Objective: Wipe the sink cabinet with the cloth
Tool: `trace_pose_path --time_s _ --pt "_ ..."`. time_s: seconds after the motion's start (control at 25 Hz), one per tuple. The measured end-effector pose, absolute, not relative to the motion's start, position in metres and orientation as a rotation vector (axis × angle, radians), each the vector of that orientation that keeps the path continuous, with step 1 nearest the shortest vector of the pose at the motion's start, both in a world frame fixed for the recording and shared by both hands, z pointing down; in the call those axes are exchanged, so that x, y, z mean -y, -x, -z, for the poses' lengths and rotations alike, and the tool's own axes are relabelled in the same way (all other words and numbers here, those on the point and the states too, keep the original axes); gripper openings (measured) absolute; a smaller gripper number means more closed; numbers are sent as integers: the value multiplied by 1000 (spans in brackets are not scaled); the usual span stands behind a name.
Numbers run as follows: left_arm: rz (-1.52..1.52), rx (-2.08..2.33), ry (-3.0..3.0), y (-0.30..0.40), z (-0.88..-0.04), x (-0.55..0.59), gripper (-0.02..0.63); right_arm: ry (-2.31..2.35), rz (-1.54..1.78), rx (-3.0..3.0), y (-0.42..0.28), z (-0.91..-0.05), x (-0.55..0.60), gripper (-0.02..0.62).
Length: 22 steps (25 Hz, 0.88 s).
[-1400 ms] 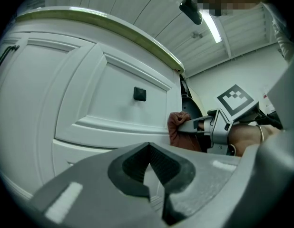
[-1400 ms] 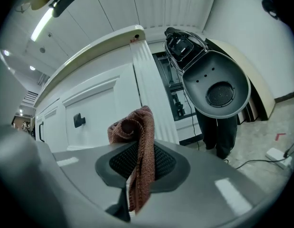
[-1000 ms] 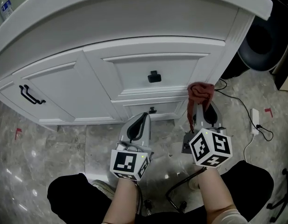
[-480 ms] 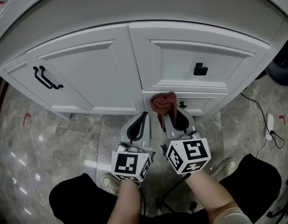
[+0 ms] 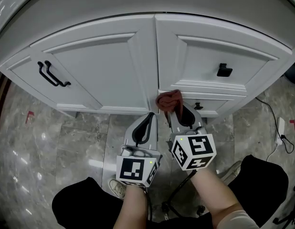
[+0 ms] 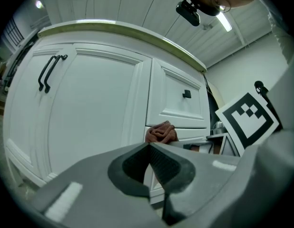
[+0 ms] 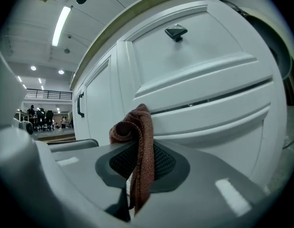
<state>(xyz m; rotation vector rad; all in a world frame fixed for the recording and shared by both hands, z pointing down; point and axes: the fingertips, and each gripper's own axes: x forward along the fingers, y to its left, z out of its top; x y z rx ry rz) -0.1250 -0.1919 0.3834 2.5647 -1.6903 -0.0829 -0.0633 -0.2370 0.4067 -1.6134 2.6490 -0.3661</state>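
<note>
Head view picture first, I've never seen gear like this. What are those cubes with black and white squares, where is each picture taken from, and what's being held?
There is no robot here. A person holds a hand tool with two jaws in each hand. The patterned marker cubes are fixed parts of those tools. The head view comes from a camera on the person's head, looking down at the left gripper, the right gripper, a white sink cabinet and a marble floor. The other two pictures come from a camera riding on each gripper, looking along its jaws. The right gripper's jaws are shut on a reddish-brown cloth, held at the cabinet front by the lower drawer. The left gripper's jaws are together with nothing between them.
</note>
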Motion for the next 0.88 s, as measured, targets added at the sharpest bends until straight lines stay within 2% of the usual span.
trace_pose_path --time_s 0.88 --pt "75 1528 -2649 52 -391 201 0 1858 403 -2554 -39 -420 238 87"
